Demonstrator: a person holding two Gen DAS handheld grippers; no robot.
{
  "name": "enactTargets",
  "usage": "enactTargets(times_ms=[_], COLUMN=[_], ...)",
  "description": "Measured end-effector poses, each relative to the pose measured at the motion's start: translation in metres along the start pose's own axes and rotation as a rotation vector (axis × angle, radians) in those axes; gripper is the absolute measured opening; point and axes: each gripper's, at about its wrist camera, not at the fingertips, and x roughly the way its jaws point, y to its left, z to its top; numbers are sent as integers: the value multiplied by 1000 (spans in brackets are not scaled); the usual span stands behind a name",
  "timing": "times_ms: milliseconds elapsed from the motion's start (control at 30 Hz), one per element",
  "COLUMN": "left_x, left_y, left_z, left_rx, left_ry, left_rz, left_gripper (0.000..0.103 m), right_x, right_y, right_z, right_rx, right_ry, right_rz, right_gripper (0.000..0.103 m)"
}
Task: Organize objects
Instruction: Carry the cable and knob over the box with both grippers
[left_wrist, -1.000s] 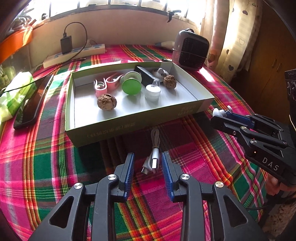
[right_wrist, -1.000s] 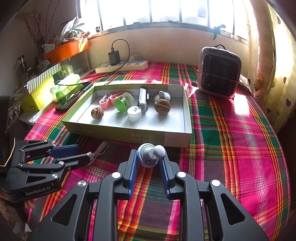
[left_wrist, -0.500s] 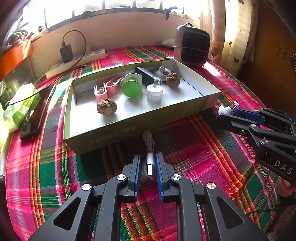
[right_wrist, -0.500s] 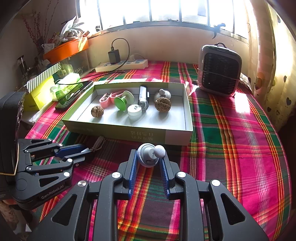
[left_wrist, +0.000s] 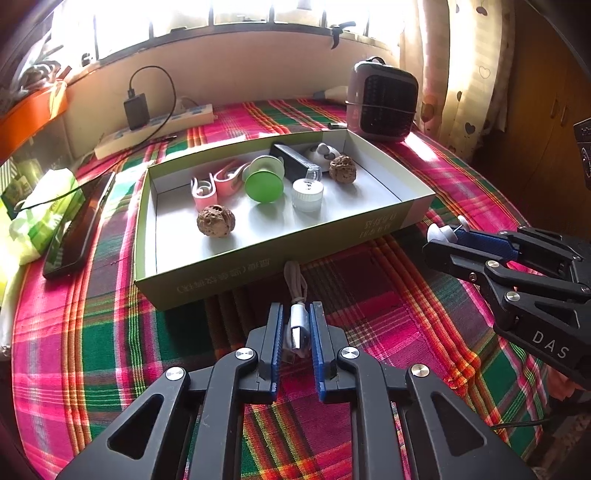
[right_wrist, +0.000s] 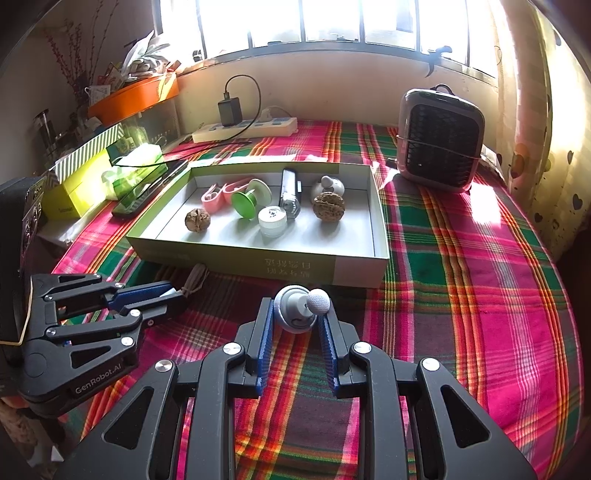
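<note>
Right, my left gripper (left_wrist: 297, 325) tilts down at the plaid cloth (left_wrist: 388, 306), its jaws just closing onto the coiled cable (left_wrist: 295, 295) beside the box (left_wrist: 258, 273). My right gripper (right_wrist: 297, 321), also angled down, pinches the small grey earbud (right_wrist: 299, 308).

Pink-green plaid tablecloth (right_wrist: 461, 266), green-walled box (right_wrist: 258, 264), orange tray (right_wrist: 133, 98)

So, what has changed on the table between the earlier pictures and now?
The left gripper has just been closing, and its jaws now press on the plug of the short USB cable in front of the box. The right gripper and its small grey-white gadget stayed as they were.
</note>
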Motion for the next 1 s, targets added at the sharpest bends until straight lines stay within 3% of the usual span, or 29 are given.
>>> enactTargets(times_ms=[1000], left_x=[-26], left_y=[3], left_z=[13], left_rx=[-24], left_ry=[-91], left_rz=[-9], left_gripper=[10], right_x=[-6], right_y=[5], right_z=[7], right_rx=[-9], right_ry=[-23], right_rz=[-1], right_gripper=[25])
